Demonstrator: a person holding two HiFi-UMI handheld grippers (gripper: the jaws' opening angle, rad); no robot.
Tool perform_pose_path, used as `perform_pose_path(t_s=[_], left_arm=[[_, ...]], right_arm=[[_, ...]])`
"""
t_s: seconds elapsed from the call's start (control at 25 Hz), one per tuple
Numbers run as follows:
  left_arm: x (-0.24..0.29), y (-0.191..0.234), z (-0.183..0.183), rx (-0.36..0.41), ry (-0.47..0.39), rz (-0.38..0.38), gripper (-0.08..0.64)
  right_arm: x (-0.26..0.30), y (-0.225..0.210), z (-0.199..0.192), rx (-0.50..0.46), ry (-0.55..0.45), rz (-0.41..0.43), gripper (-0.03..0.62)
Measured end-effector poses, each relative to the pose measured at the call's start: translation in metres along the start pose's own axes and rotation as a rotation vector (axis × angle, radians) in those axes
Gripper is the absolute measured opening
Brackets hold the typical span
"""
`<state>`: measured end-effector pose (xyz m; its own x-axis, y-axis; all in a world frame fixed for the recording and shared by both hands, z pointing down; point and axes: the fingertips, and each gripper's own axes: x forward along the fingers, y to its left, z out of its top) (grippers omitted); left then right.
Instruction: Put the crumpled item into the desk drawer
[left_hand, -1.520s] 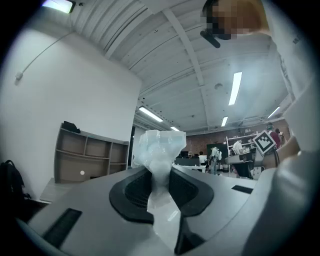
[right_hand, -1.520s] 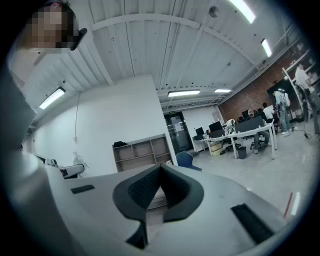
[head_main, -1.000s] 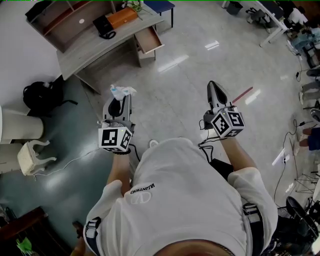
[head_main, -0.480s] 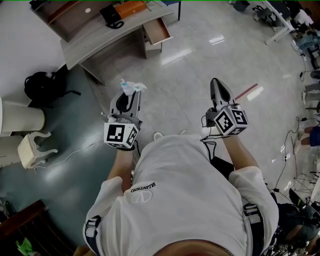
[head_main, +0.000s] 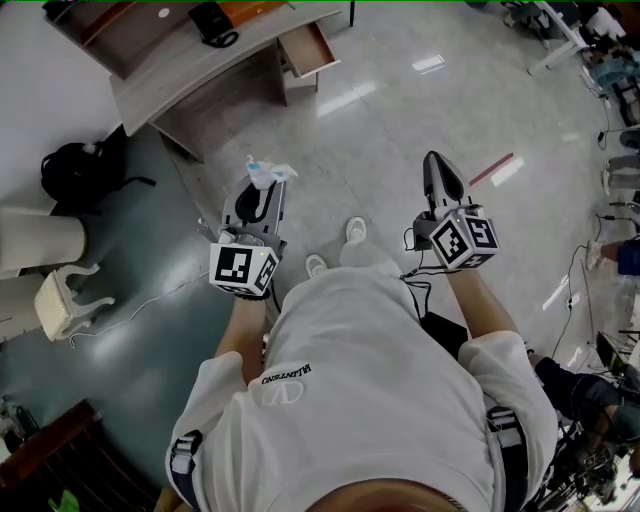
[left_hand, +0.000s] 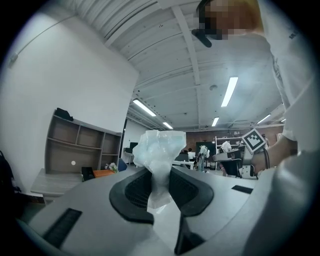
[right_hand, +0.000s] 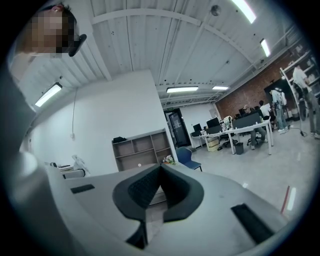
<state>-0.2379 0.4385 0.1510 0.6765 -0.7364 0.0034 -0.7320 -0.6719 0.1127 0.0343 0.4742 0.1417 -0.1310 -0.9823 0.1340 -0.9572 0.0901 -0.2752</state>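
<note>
A crumpled pale plastic wad (left_hand: 157, 155) sticks up between the pads of my left gripper (left_hand: 159, 187), which is shut on it; in the head view the wad (head_main: 268, 172) shows at that gripper's (head_main: 262, 186) tip. My right gripper (head_main: 437, 172) is held out beside it over the floor, shut with nothing in it (right_hand: 159, 185). The grey desk (head_main: 190, 70) stands at the top left of the head view, and its drawer (head_main: 308, 50) is pulled open at the desk's right end, well ahead of both grippers.
A black backpack (head_main: 80, 178) lies on the floor left of the desk, with a white stool (head_main: 65, 300) nearer me. A black phone (head_main: 212, 22) sits on the desk. A red strip (head_main: 492, 170) lies on the shiny floor to the right. Office desks and chairs fill the far right.
The desk and its open drawer have slid up and left in the head view as I walk. Both grippers keep their pose, and the wad stays clamped in the left one.
</note>
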Motion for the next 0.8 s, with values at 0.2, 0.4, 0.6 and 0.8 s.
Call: perform_pose_path(t_s=[0.2, 0.4, 0.6, 0.8], left_arm=[[0.022, -0.001, 0.003, 0.006, 0.005, 0.004, 0.081], [0.051, -0.001, 0.005, 0.01, 0.015, 0.011, 0.081], [0.085, -0.003, 0.004, 0.015, 0.025, 0.012, 0.081], [0.127, -0.005, 0.006, 0.02, 0.028, 0.024, 0.081]], right_arm=[[0.014, -0.015, 0.002, 0.012, 0.008, 0.01, -0.003], [0.033, -0.032, 0.012, 0.015, 0.007, 0.022, -0.003], [0.056, -0.057, 0.017, 0.022, 0.023, 0.031, -0.003], [0.086, -0.085, 0.03, 0.027, 0.025, 0.055, -0.003]])
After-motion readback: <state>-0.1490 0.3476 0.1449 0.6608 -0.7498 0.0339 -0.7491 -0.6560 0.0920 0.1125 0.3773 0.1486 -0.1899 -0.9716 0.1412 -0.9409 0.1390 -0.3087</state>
